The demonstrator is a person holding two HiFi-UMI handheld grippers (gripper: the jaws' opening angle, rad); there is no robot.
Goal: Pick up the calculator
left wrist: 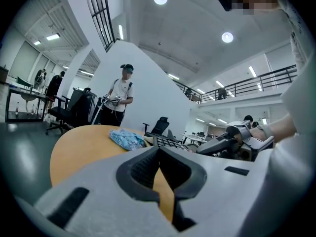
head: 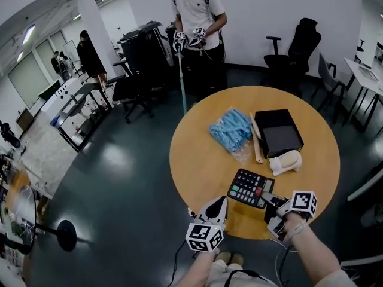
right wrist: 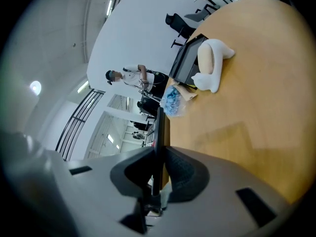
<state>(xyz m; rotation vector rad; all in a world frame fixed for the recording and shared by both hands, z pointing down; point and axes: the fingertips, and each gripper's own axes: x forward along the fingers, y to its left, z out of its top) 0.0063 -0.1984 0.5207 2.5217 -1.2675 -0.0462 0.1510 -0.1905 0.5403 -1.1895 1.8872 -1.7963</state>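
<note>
At the near rim of the round wooden bench (head: 197,160), the person's left tool (head: 219,203) hangs idle over the edge, its jaws brought together with nothing between them. Just beside it, the right tool (head: 270,207) is clamped on the near end of the calculator (head: 250,188), its pads pressing flat on both faces of the thin black body. The right gripper view shows the calculator edge-on between those pads. The machine juts out from the tool over the bench top. It appears to be clear of the wood, with a shadow lying apart from it, though from the head view it is hard to be sure the far end has left the surface.

The hold takes only one short end, so the rest of the calculator hangs out as a lever. A quick swing or roll of the wrist could pivot it in the pads or slide it free. So close to the rim, it might then drop onto the bench or over the edge to the floor.

Just beyond the calculator lies a white moulded object (head: 285,161), near enough to be clipped by a careless sweep. Farther back lie an open black box (head: 278,131), a wooden stick (head: 256,139) and a bag of blue items (head: 231,130). Past the bench stands a person in a white shirt (head: 197,14), with an empty office chair (head: 293,52) off to the side.
</note>
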